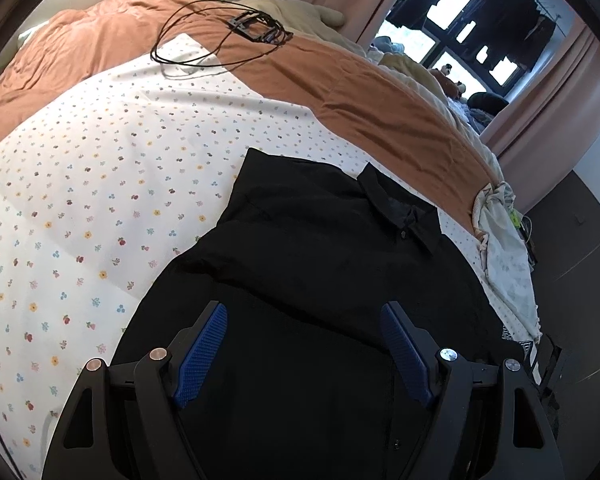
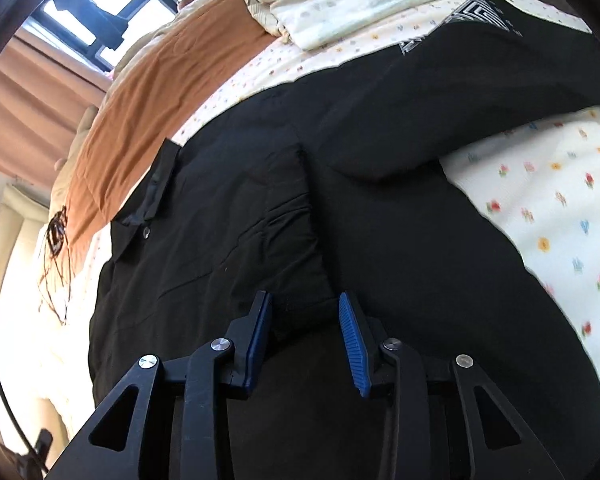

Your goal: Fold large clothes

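A black shirt (image 1: pixel 320 248) lies on a flowered sheet (image 1: pixel 100 184) over an orange blanket (image 1: pixel 360 96), curtains (image 1: pixel 556 92) and window (image 1: pixel 472 28) beyond. The left gripper (image 1: pixel 304 312) hangs apart above it; the right gripper (image 2: pixel 305 300) seems clamped on a fold.

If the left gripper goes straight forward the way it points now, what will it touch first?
Most likely the black collared fabric shirt spread on the white flower-print bedsheet. The left gripper stands open and aims down at the shirt's body, with nothing visible between; how near it is remains unclear.
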{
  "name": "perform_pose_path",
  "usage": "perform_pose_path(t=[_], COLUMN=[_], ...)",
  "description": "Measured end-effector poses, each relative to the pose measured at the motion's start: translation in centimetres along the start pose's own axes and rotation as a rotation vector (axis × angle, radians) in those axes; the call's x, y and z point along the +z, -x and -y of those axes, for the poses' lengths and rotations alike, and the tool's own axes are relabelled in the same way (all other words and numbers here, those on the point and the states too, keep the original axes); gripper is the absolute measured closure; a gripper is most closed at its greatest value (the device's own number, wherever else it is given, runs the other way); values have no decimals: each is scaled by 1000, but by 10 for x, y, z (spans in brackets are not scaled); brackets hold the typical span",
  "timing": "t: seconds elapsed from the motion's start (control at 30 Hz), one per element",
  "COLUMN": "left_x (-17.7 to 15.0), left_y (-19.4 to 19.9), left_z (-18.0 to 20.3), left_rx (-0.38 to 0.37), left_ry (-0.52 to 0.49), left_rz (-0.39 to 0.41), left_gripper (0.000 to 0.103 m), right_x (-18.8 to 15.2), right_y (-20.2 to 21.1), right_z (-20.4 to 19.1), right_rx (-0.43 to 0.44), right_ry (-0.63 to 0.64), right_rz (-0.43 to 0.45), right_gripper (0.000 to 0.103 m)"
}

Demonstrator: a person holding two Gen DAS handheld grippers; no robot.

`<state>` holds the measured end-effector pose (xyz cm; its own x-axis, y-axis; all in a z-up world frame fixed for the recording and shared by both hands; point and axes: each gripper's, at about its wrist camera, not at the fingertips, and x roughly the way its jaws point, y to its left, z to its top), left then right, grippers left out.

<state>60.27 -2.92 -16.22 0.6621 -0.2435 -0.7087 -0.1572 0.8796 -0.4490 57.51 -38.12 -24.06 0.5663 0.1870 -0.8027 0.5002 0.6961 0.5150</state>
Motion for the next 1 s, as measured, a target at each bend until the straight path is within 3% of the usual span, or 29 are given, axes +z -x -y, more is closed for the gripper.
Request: perform_pose_path(t=[0.13, 0.23, 0.47, 0.6, 0.67, 0.73, 0.77, 1.0], left_x=[-1, -1, -3, -5, -5, -3, -2, 1], left_y=[-2, -1, -1, -1, 0, 1, 1, -1], left_z=[0, 0, 5, 10, 9, 6, 3, -6], left_rx=[9, 19, 12, 15, 14, 14, 16, -14], left_ry=[-7, -7, 0, -19, -16, -5, 4, 69], left_rz=[-3, 2, 5, 5, 7, 11, 12, -6], left_gripper=[23, 23, 23, 23, 23, 23, 23, 23], right_x=[18, 23, -5, -18, -20, -22, -21, 1], right_y=[-2, 8, 34, 17, 5, -4, -9, -28], right_z=[-6, -4, 9, -1, -13, -17, -19, -32], right_rx=[-72, -63, 48, 201, 202, 165, 151, 135], right_ry=[30, 13, -50, -86, -57, -31, -16, 45], right_rz=[55, 82, 27, -75, -74, -60, -52, -11], right_gripper=[66, 66, 60, 60, 60, 71, 94, 97])
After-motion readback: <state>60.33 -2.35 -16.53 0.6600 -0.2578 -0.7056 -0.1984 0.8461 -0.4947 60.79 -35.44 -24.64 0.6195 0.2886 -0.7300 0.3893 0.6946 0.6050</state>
